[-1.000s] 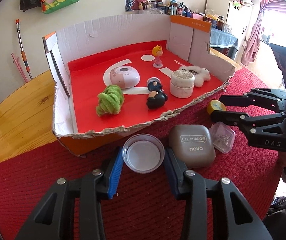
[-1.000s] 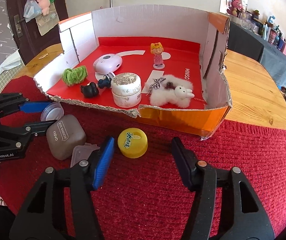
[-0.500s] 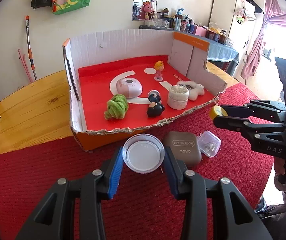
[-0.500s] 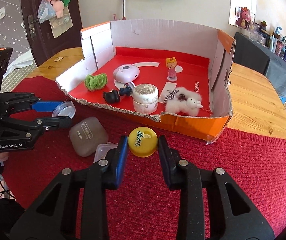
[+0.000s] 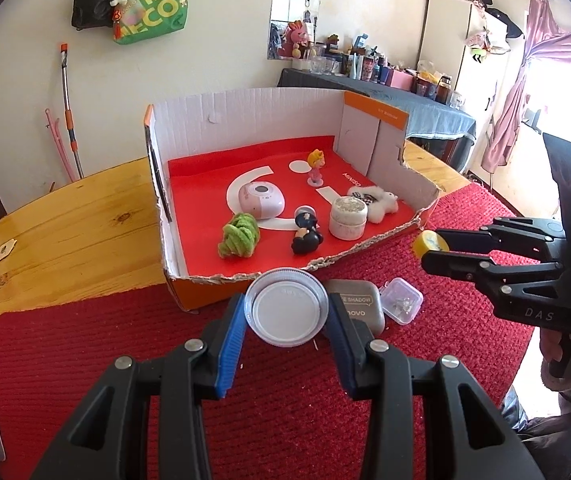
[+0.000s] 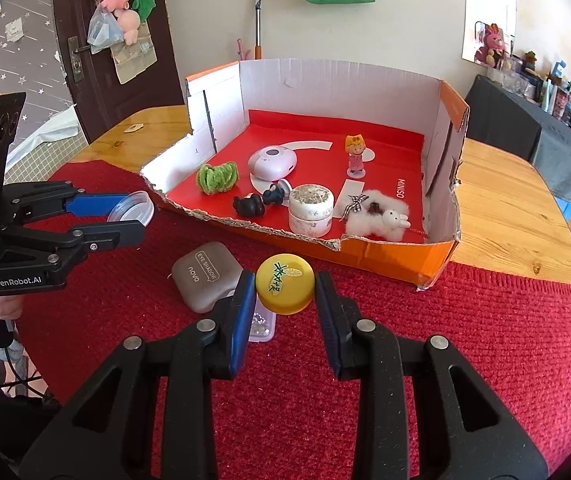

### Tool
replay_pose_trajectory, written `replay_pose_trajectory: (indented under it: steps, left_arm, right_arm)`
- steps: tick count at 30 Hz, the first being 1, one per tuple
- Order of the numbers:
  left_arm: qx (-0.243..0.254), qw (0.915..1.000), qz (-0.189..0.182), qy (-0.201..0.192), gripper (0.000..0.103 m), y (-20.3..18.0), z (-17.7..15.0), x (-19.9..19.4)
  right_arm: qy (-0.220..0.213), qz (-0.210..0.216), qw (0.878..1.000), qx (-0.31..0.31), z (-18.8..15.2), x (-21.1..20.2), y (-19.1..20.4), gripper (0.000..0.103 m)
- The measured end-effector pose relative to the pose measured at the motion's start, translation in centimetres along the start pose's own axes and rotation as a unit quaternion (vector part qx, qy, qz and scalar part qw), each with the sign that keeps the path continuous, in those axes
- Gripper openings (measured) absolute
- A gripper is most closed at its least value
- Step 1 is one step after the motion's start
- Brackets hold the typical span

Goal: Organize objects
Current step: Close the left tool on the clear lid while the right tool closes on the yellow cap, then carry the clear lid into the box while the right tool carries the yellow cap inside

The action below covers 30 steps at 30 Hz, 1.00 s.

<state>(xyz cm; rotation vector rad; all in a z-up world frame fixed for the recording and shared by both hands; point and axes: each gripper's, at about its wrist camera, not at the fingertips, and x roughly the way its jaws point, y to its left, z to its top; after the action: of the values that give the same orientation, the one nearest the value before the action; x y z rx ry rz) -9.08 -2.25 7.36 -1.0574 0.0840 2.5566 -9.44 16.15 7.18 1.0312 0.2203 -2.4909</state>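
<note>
My left hand-held gripper (image 5: pixel 285 314) is clamped on the clear lid (image 5: pixel 287 306), centre frame; the right hand-held gripper (image 6: pixel 285 290), jaws just closed, pinches the yellow cap (image 6: pixel 284 289). Both sit above the red mat w/ the box (image 6: pixel 441 248) beyond. Risk: slick round edges could slip out; low carry could snag the torn box rim.
</note>
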Motion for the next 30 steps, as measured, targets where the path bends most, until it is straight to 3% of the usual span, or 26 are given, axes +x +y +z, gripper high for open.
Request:
replay_pose_trajectory:
  steps: [8,18,24,30]
  left_arm:
    - [-0.006,0.9995,0.031,-0.001,0.042,0.7,3.4,0.7]
    - [0.001,0.9995,0.027,0.013,0.042,0.1,8.2,4.4]
    - [-0.009,0.999,0.004,0.043,0.042,0.4,11.6,8.0]
    - [-0.019,0.9928,-0.057,0.103,0.042,0.7,13.2,11.8]
  right_arm:
    - [-0.021,0.003,1.0,-0.013,2.6,-0.8,-0.1,0.029]
    - [-0.012,0.006,1.0,-0.02,7.5,1.6,-1.4,0.029]
    - [0.027,0.019,0.999,-0.002,9.8,4.7,-3.4,0.029]
    - [0.073,0.021,0.997,0.018,10.8,7.4,-5.6,0.029]
